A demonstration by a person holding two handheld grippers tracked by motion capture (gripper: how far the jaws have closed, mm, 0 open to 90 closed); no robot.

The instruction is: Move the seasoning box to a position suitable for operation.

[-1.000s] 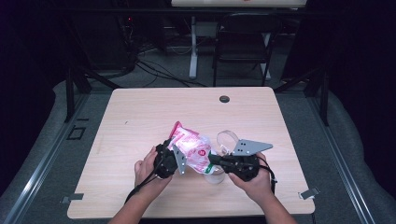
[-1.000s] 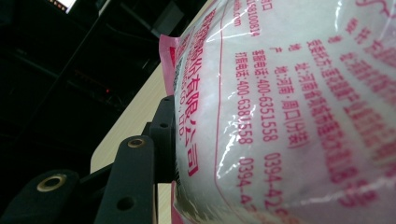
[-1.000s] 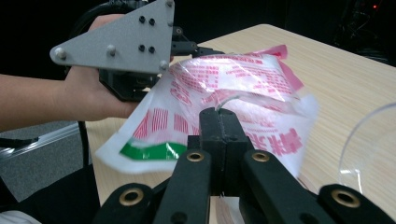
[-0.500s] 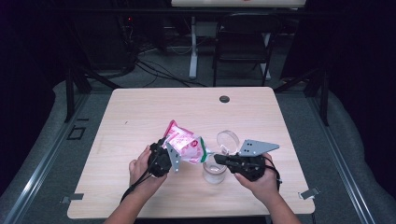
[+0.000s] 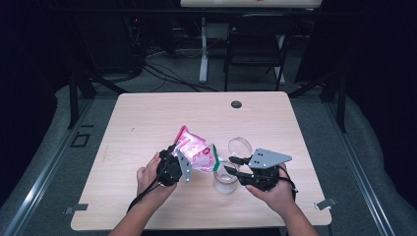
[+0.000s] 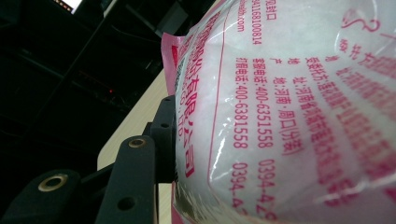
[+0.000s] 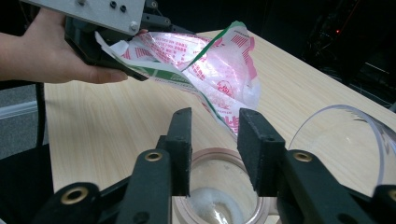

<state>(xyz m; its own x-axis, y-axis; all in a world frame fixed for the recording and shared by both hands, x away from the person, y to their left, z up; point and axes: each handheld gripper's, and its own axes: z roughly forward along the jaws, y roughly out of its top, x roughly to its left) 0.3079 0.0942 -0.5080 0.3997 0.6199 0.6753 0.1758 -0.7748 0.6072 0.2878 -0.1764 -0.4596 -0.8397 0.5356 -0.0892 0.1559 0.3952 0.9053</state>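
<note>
A person sits at the near edge of a light wooden table (image 5: pixel 147 123), holding a black two-jaw gripper in each hand.

The left gripper (image 5: pixel 173 166) is clamped on a pink-and-white printed plastic bag (image 5: pixel 194 150), held lifted off the table near the middle of the near half. In the left gripper view, the bag (image 6: pixel 289 107) presses against the one jaw in sight and looks plump with a white, grainy filling. The bag is tilted, its opened green-edged corner pointing down toward a clear glass jar (image 5: pixel 225 178).

The jar stands near the near edge, right of centre. In the right gripper view, the bag's open mouth (image 7: pixel 224 93) hangs just above and behind the jar (image 7: pixel 219 196), and a small amount of white material lies at the jar's bottom. The right gripper (image 7: pixel 214 149) has its jaws apart, either side of the jar's rim, gripping nothing; it seems to be steadying or guarding the jar. A second clear round container (image 5: pixel 240 146), perhaps a lid, lies just beyond the jar.

Judging from this, the work is pouring the bag's contents into the jar, and it looks to be at an early stage: the jar is nearly empty and the bag nearly full. No stream of material can be made out falling at this moment.
</note>
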